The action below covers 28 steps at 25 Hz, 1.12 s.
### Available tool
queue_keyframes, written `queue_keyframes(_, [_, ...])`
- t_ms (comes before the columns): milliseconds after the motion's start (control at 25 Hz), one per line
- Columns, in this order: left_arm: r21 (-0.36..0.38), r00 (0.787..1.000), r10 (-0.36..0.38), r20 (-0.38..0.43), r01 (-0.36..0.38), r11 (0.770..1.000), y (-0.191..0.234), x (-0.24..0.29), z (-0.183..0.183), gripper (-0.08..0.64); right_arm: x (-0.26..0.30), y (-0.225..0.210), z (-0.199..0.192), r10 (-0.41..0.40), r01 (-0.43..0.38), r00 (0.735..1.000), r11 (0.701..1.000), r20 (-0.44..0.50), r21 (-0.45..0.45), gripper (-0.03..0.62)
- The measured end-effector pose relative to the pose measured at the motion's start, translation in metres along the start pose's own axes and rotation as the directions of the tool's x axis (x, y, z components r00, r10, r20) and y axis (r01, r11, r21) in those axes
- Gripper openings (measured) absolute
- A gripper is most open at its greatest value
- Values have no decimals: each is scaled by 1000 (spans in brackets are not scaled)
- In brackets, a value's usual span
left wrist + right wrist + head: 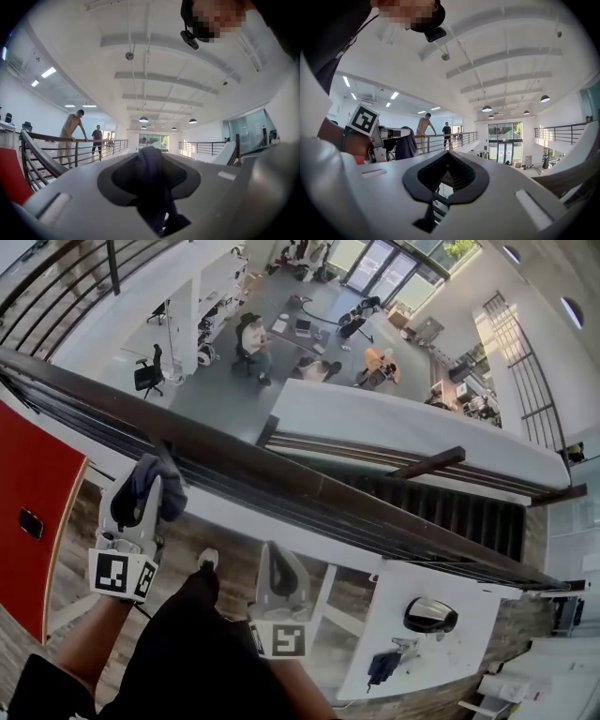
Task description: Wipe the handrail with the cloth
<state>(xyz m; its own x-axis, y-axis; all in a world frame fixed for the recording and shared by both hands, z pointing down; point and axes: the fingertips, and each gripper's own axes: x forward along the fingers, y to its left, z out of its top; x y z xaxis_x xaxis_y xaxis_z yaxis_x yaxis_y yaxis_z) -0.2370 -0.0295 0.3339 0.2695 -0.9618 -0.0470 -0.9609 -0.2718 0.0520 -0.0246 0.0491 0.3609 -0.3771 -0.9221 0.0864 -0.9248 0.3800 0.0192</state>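
Observation:
A dark brown handrail (pixel 309 484) crosses the head view diagonally from upper left to lower right, with thin bars beneath it. My left gripper (pixel 155 474) is shut on a dark blue cloth (pixel 150 488), held just on the near side of the rail; I cannot tell whether they touch. In the left gripper view the cloth (pixel 152 183) hangs bunched between the jaws. My right gripper (pixel 274 554) hangs lower and to the right, short of the rail, shut with nothing in it. The right gripper view shows the left gripper (pixel 377 136) with the cloth (pixel 407 143) beside it.
Beyond the rail is a long drop to an office floor with people at desks (pixel 253 338). A red panel (pixel 37 484) stands at the left. Below right is a white table (pixel 469 652) with a dark rounded object (pixel 431 615). Two people lean on a far railing (pixel 72 136).

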Motion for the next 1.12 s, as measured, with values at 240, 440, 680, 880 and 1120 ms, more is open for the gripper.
queue_keyframes(240, [69,999,33,37,-35,997,44,51,6,121,36,-3,3,9,-9,1000,1000,4,-9,3])
queue_keyframes(440, [39,998,52,23,-53,998,61,79,-5,121,54,-17,4,12,-12,1000,1000,10,1,2])
queue_keyframes(680, [58,997,68,-24,-66,996,82,102,-35,123,66,-30,13,12,-12,1000,1000,29,0,2])
queue_keyframes(880, [59,991,105,-79,-100,993,87,119,-60,121,67,-39,37,-1,1,998,1000,66,-7,2])
queue_keyframes(1120, [42,988,83,-131,-78,996,75,128,-95,121,64,-60,37,-51,52,996,999,75,-9,2])
